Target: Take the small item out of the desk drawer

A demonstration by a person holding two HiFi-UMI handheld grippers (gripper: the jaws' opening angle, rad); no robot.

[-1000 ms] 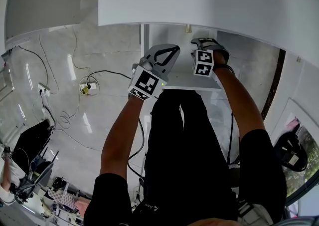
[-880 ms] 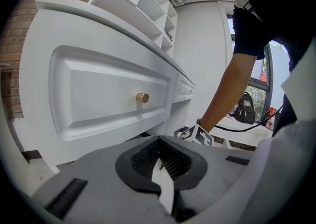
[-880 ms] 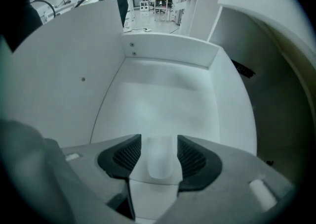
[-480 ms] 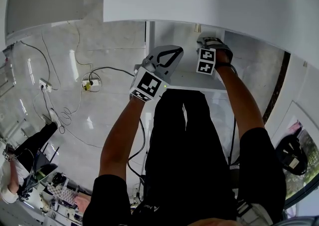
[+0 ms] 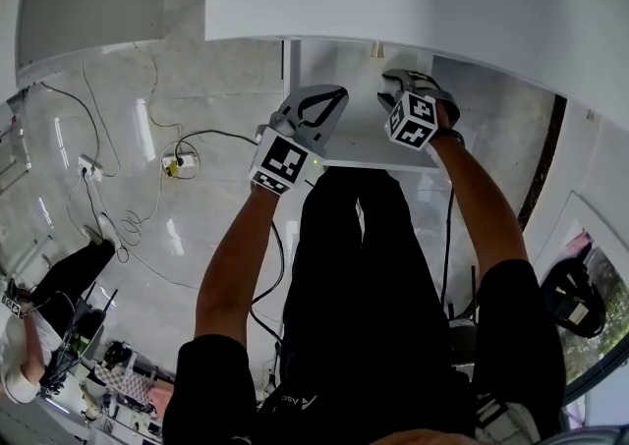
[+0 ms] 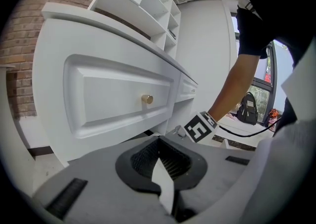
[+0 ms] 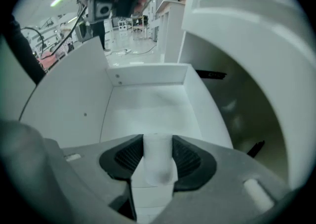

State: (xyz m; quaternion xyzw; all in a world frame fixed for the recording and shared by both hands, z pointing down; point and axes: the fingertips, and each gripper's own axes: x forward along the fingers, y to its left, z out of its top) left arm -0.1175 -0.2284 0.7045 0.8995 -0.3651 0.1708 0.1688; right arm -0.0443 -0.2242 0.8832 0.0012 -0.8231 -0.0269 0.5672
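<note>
The white desk drawer stands pulled open under the desk top, above the person's lap. My right gripper reaches into it. In the right gripper view a small white cylindrical item stands between the two dark pads of my right gripper; the jaws are closing and both pads touch its sides. The drawer's inside holds nothing else. My left gripper hovers at the drawer's left edge, shut and with nothing in it, and my left gripper faces a closed drawer front with a brass knob.
Cables and a power strip lie on the shiny floor to the left. Another person is at the lower left. A black backpack sits at the right. A white shelf unit stands on the desk.
My right gripper has shifted slightly to the right inside the drawer. The left gripper has stayed almost in place. The person at the lower left has moved.
</note>
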